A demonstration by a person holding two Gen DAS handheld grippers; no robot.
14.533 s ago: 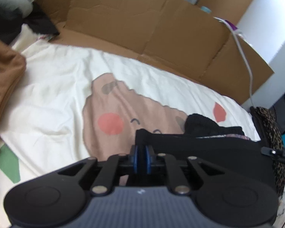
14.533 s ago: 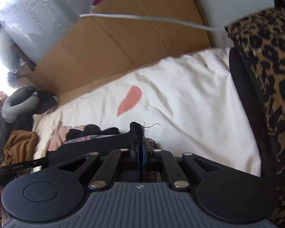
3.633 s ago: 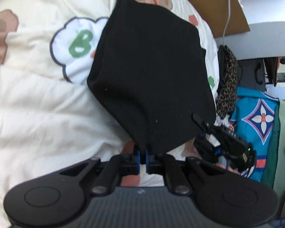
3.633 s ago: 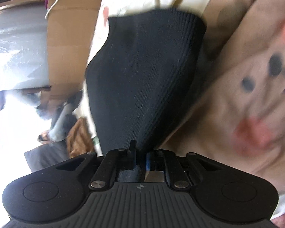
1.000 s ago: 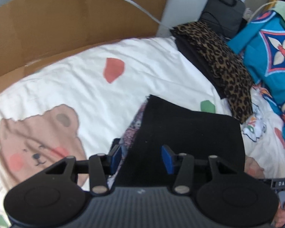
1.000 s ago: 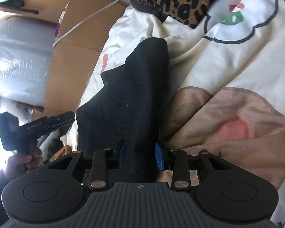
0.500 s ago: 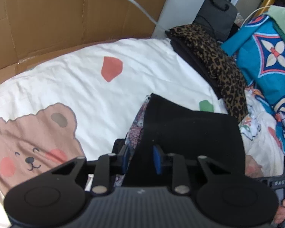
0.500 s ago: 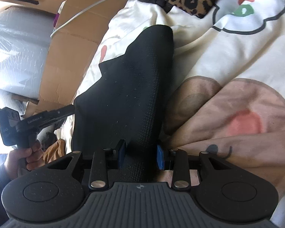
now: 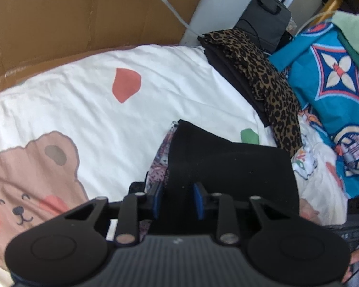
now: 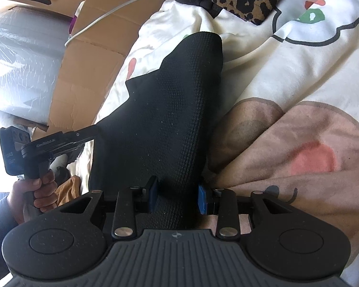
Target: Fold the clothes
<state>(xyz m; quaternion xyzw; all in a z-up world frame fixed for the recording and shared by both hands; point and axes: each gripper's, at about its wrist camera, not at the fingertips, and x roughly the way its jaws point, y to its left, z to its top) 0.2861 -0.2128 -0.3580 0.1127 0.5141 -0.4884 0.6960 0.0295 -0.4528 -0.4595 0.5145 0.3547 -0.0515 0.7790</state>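
A folded black knit garment lies on a white bed sheet printed with bears. My left gripper has its jaws closing on the garment's near edge, and the cloth fills the gap between the blue pads. A patterned fabric layer peeks out under the garment's left side. In the right wrist view the same garment runs away from my right gripper, which is shut on its near end. The left gripper shows there too, held by a hand and reaching the garment's far left edge.
A leopard-print cloth on dark fabric lies at the bed's right edge, beside a blue patterned blanket. Brown cardboard lines the far side, with a white cable across it. A brown garment lies at the left.
The left jaws have narrowed from wide apart to tight around the black garment's edge, and that gripper has tipped down a little. The right gripper keeps its grip without moving.
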